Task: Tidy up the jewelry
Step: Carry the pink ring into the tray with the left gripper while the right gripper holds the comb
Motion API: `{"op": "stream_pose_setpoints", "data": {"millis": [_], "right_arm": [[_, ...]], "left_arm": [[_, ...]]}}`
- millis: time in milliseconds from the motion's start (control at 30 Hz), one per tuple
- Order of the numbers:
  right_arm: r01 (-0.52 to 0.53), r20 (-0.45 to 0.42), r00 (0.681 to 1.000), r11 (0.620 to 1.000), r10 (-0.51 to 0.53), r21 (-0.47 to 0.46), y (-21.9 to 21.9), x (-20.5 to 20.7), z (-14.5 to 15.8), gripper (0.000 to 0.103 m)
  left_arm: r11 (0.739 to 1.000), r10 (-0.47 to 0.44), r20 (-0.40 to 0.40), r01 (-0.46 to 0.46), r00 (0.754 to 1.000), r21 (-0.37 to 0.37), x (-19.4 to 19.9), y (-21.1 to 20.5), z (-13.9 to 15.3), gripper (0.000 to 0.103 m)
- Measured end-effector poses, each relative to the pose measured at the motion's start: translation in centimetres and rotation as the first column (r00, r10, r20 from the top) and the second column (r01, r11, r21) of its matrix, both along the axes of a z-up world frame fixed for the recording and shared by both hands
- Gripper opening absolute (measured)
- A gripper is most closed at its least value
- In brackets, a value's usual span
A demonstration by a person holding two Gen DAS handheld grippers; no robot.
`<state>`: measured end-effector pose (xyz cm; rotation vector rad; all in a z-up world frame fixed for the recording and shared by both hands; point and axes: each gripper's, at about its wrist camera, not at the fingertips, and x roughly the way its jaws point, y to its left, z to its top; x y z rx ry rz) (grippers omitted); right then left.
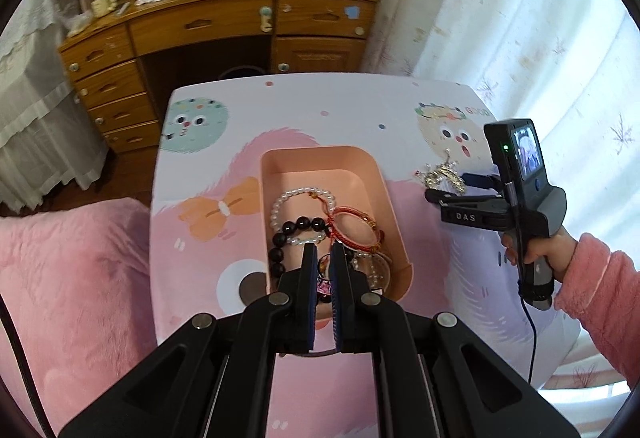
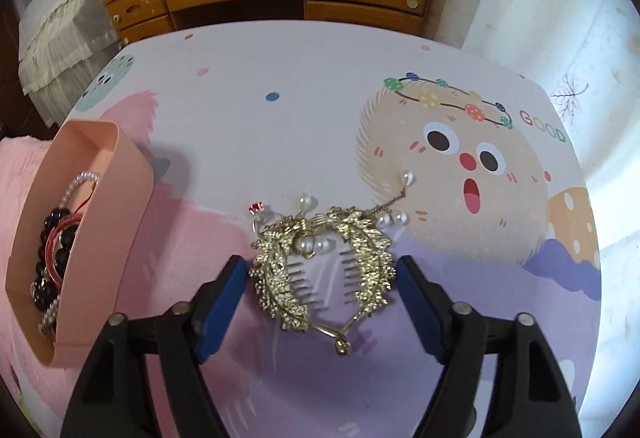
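Note:
A peach tray [image 1: 394, 206] on the table holds a pearl bracelet [image 1: 298, 194], a black bead bracelet [image 1: 298, 225] and a red cord bangle [image 1: 352, 230]. My left gripper [image 1: 323, 252] hovers over the tray's near end, jaws nearly shut on a small colourful piece [image 1: 323, 284] between the pads. A gold leaf hair comb with pearls [image 2: 320, 262] lies on the table right of the tray [image 2: 116, 198]. My right gripper [image 2: 322, 270] is open with the comb between its fingers, not touching. It also shows in the left wrist view [image 1: 440, 194].
The table [image 1: 280, 106] has a cartoon-print cloth. A pink fluffy cushion [image 1: 72, 278] lies at the left. A wooden desk with drawers [image 1: 224, 26] stands behind, and a curtain [image 1: 520, 18] hangs at the right.

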<state>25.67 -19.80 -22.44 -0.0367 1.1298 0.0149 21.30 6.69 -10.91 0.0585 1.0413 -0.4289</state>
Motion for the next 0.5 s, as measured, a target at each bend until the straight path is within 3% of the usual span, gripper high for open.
{"op": "stream_pose_setpoints", "data": {"millis": [267,500], "right_arm": [[0.058,-0.049,0.997,0.998,-0.057,0.012,0.7,-1.7,0.4,0.075],[0.108,0.02,0.994,0.99,-0.11,0.095,2.6,-5.3,4.2,0.075]], "left_arm": [[0.993,-0.115,-0.037,0.114,0.993,-0.028,0.9,-0.3,-1.1,0.004],[0.984,-0.173,-0.063,0.169,0.983,-0.056,1.9,-0.1,-2.5,0.005]]}}
